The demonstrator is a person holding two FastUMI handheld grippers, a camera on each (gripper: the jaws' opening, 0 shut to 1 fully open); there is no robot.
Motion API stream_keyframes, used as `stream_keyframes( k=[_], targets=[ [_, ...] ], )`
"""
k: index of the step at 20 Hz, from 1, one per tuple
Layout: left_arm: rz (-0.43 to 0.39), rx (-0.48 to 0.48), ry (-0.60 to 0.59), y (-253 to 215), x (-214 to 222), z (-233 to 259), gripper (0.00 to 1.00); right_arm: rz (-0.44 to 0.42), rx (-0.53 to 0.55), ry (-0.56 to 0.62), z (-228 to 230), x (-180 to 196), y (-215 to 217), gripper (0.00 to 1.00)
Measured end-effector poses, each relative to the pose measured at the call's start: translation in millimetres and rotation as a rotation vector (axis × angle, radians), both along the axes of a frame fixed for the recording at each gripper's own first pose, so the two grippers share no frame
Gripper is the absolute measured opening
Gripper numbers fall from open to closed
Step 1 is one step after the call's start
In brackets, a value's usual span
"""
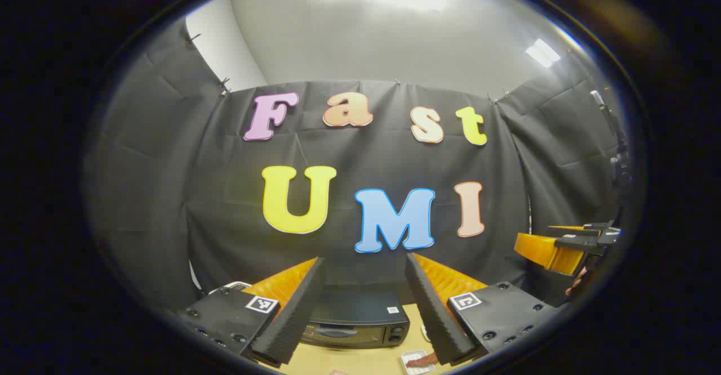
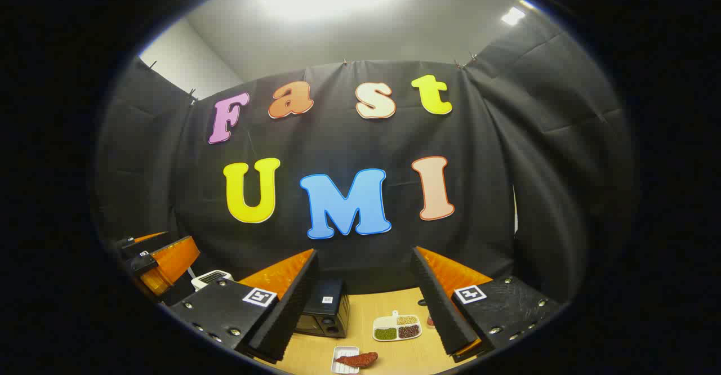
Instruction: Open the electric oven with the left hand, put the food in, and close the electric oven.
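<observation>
Left gripper (image 1: 365,302) at bottom centre of the left gripper view, jaws spread wide, holding nothing. Between them, lower centre, the electric oven (image 1: 355,321) on the desk (image 1: 338,361), door closed. Low right of centre, the food (image 1: 421,359) on its small white tray, partly cut off.

Right gripper (image 2: 365,299) at bottom centre of the right gripper view, jaws likewise wide apart, empty. Bottom centre, reddish food (image 2: 357,359) on the tray. Just beyond, right of centre, a divided dish (image 2: 397,327) of grains. Oven (image 2: 325,309) lower left of centre, against the booth wall.
</observation>
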State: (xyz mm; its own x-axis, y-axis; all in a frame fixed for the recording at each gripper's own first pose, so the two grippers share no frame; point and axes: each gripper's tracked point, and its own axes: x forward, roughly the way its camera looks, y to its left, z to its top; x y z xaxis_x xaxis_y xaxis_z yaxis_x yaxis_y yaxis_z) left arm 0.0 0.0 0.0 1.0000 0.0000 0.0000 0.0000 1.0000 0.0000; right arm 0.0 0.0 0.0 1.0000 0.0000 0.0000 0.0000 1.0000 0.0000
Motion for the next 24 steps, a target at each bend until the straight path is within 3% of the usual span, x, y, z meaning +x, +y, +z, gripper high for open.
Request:
stream_keyframes(
  k=[3,5,10,11,17,18,19,20,21,24],
  targets=[
    [-0.013,0.010,0.014,-6,6,-6,0.99,-0.010,-0.021,-0.013,3,1,-5,0.99],
    [-0.009,0.019,0.013,-5,6,-6,0.92,-0.007,-0.007,-0.006,1,1,-5,0.99],
    [-0.001,0.005,0.008,-4,8,-5,0.94,-0.010,0.021,0.016,-6,4,-9,0.99],
    [0.003,0.006,0.010,-4,9,-6,0.91,-0.012,0.018,0.018,-8,3,-9,0.99],
    [0.011,-0.007,0.042,2,13,-26,0.99,-0.014,0.019,0.042,-20,5,-17,0.99],
    [0.014,-0.009,0.051,4,14,-34,0.91,-0.021,0.016,0.043,-20,5,-19,0.99],
    [0.018,-0.010,0.061,6,15,-40,0.92,-0.041,0.006,0.044,-21,7,-24,0.99],
    [0.019,-0.009,0.072,8,18,-48,0.99,-0.048,0.001,0.044,-20,7,-27,0.99],
    [0.019,-0.004,0.080,10,20,-55,0.92,-0.048,0.002,0.043,-20,5,-25,0.99],
    [-0.004,-0.011,0.134,8,26,-84,0.99,-0.056,0.002,0.055,-25,4,-30,0.99]
  ],
)
